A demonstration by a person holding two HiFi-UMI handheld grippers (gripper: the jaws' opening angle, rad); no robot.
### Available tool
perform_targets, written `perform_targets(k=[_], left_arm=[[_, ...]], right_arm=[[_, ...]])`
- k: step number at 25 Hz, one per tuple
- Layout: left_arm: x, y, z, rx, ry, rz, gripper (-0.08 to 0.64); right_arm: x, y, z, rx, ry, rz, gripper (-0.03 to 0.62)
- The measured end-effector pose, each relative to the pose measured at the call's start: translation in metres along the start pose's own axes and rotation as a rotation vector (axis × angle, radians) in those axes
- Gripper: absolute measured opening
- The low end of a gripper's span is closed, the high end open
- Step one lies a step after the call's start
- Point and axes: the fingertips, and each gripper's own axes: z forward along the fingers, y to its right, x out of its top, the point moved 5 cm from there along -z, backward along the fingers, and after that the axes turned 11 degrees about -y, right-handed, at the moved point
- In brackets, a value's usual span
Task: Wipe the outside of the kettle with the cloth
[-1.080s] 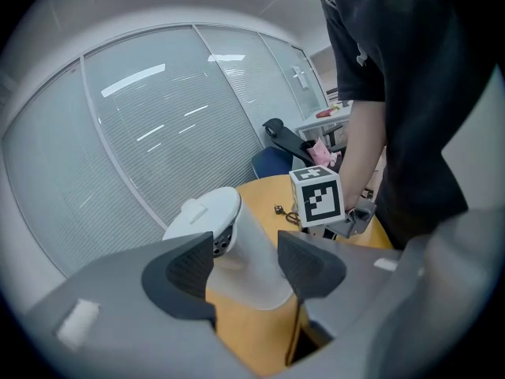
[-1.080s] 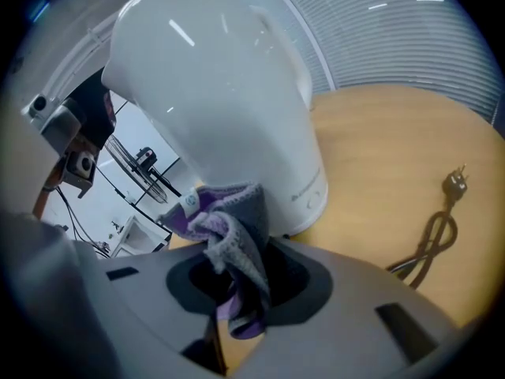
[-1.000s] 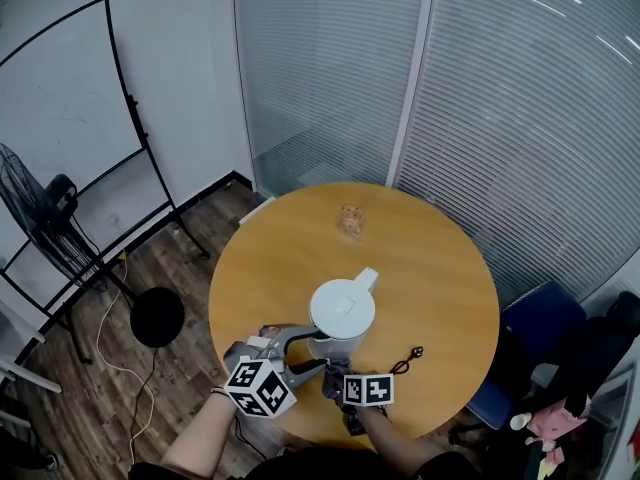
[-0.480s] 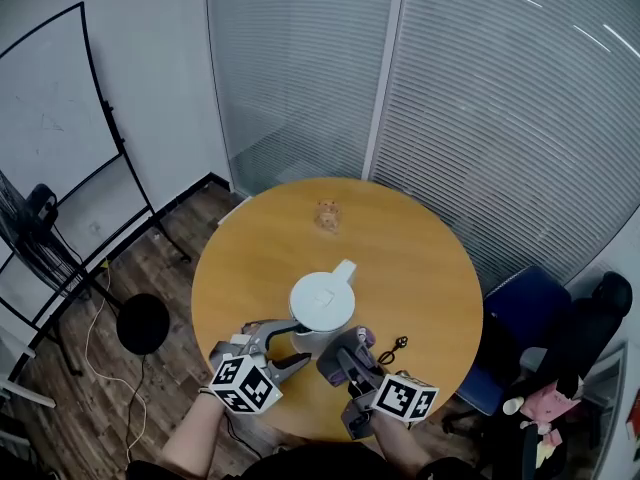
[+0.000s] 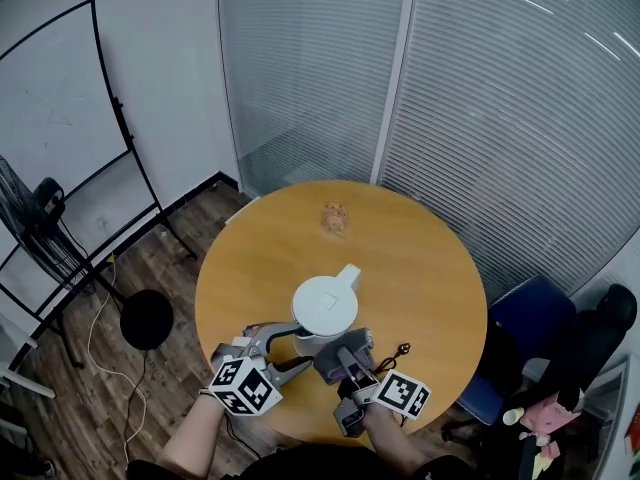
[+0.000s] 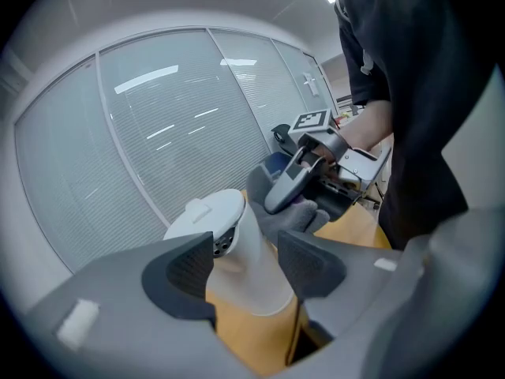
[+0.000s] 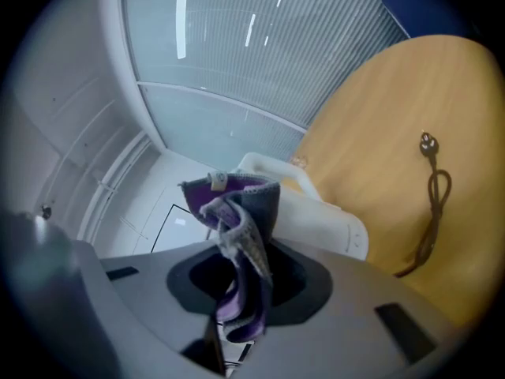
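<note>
A white kettle (image 5: 325, 306) stands on the near half of the round wooden table (image 5: 430, 268). My left gripper (image 5: 302, 347) comes in from the lower left. Its pads (image 6: 189, 268) close on the kettle's white handle (image 6: 241, 271). My right gripper (image 5: 345, 356) is shut on a grey and purple cloth (image 5: 337, 354). The cloth is pressed to the kettle's near side, just right of the left gripper. In the right gripper view the cloth (image 7: 245, 235) hangs bunched between the jaws, with the kettle (image 7: 316, 219) right behind it. The left gripper view shows the cloth (image 6: 296, 215) beyond the handle.
A dark power cord with its plug (image 5: 402, 352) lies on the table right of the kettle. A small brown object (image 5: 333, 219) sits near the table's far edge. Beside the table are a blue chair (image 5: 520, 318), a whiteboard stand and a round black base (image 5: 147, 318).
My right gripper has brought the cloth forward from the table's near edge up against the kettle's side. The left gripper has kept its hold on the handle.
</note>
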Motion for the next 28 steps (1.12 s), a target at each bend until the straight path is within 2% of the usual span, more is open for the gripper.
perform_targets(k=[3, 8, 12, 15, 21, 25, 28], left_arm=[[0.0, 0.0, 0.0, 0.001, 0.005, -0.016, 0.241], [0.001, 0.001, 0.001, 0.004, 0.0, -0.027, 0.241], [0.002, 0.001, 0.001, 0.012, 0.003, -0.047, 0.241], [0.003, 0.001, 0.0, 0.015, -0.002, -0.055, 0.247], [0.003, 0.003, -0.001, 0.014, -0.007, -0.055, 0.249], [0.002, 0.002, -0.002, 0.015, 0.001, -0.065, 0.249], [0.002, 0.001, -0.002, 0.019, 0.01, -0.08, 0.249]], right_arm=[[-0.01, 0.03, 0.007, -0.061, -0.034, 0.051, 0.097], [-0.028, 0.095, 0.022, -0.214, -0.097, 0.141, 0.097], [-0.036, 0.128, 0.031, -0.305, -0.124, 0.208, 0.097], [-0.04, 0.146, 0.036, -0.359, -0.148, 0.209, 0.097], [-0.034, 0.134, 0.025, -0.338, -0.175, 0.112, 0.097], [-0.004, 0.104, 0.009, -0.288, -0.138, -0.002, 0.097], [0.025, 0.073, -0.001, -0.212, -0.122, -0.081, 0.097]])
